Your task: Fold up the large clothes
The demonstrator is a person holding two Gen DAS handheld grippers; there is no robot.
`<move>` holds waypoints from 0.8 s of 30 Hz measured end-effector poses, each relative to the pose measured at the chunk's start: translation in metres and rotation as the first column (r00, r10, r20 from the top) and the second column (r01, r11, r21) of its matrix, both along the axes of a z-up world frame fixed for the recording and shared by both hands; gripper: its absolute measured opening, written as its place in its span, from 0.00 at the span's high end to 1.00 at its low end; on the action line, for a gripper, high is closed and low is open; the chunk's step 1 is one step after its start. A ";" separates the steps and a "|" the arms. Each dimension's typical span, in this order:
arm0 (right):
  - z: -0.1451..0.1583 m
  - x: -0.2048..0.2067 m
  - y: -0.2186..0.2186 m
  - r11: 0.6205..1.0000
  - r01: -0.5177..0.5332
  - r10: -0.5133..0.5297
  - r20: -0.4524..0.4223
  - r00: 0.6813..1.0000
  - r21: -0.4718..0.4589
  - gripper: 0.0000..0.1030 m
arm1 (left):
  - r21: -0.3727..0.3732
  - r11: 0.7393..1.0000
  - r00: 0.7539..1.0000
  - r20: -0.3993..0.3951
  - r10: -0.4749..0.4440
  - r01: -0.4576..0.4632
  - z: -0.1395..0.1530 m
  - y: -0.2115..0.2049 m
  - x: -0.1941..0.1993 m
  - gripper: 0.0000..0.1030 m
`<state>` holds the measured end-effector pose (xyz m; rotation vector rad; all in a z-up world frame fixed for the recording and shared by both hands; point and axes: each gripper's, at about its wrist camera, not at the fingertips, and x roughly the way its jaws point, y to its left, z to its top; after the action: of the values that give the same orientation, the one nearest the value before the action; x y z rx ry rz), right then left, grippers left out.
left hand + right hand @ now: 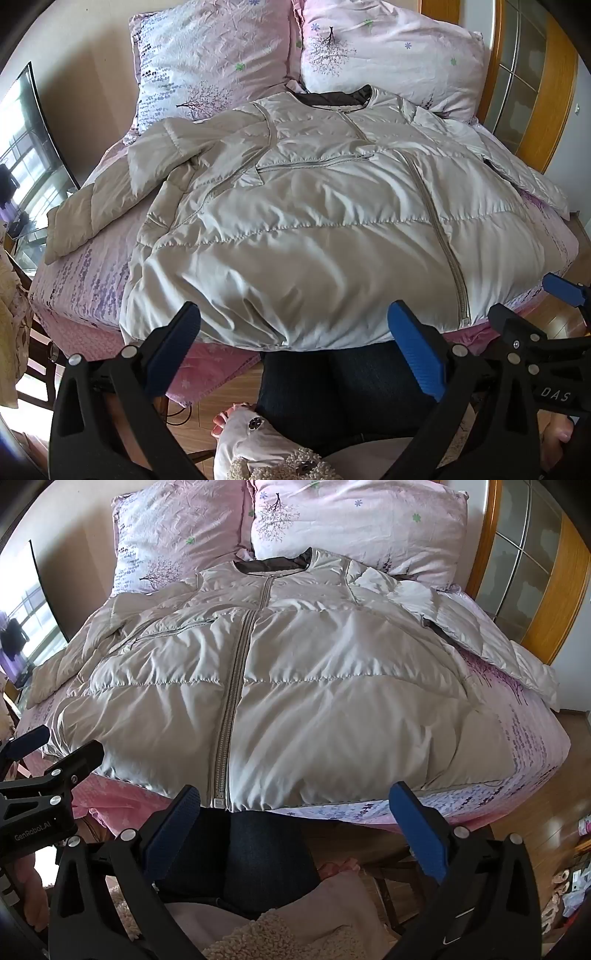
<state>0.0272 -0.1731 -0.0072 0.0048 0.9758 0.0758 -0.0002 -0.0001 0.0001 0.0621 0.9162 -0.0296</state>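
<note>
A pale beige quilted puffer jacket (pixel 314 221) (pixel 295 686) lies front up on a pink bed, zipped, its dark collar towards the pillows and its hem at the near edge. One sleeve (pixel 110 192) trails to the left, the other (pixel 480 638) spreads to the right. My left gripper (pixel 295 332) hovers open just short of the hem, left of the zipper (pixel 454 266). My right gripper (pixel 295 808) hangs open over the hem, right of the zipper's end (pixel 218 794). Neither one holds anything. The other gripper shows at the edge of each view.
Two flowered pink pillows (pixel 221 62) (pixel 354 520) lean at the head of the bed. The bed sheet (pixel 517 746) is bare to the right of the jacket. A wooden glazed door (pixel 528 565) stands at the right, a screen (pixel 26 147) at the left. The person's dark trousers (pixel 351 391) fill the near middle.
</note>
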 end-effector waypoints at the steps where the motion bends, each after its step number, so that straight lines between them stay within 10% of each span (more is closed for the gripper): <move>1: 0.000 0.000 0.000 1.000 0.000 0.000 0.000 1.000 0.000 0.01 | 0.000 1.000 1.000 0.000 0.000 0.000 0.000 0.000 0.000 0.02; 24: 0.000 -0.001 0.000 1.000 -0.001 0.001 -0.001 1.000 0.007 0.01 | 0.001 1.000 1.000 0.000 0.000 0.000 0.000 0.000 0.000 0.02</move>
<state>0.0264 -0.1733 -0.0068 0.0111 0.9762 0.0801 0.0000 -0.0001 0.0000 0.0629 0.9164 -0.0289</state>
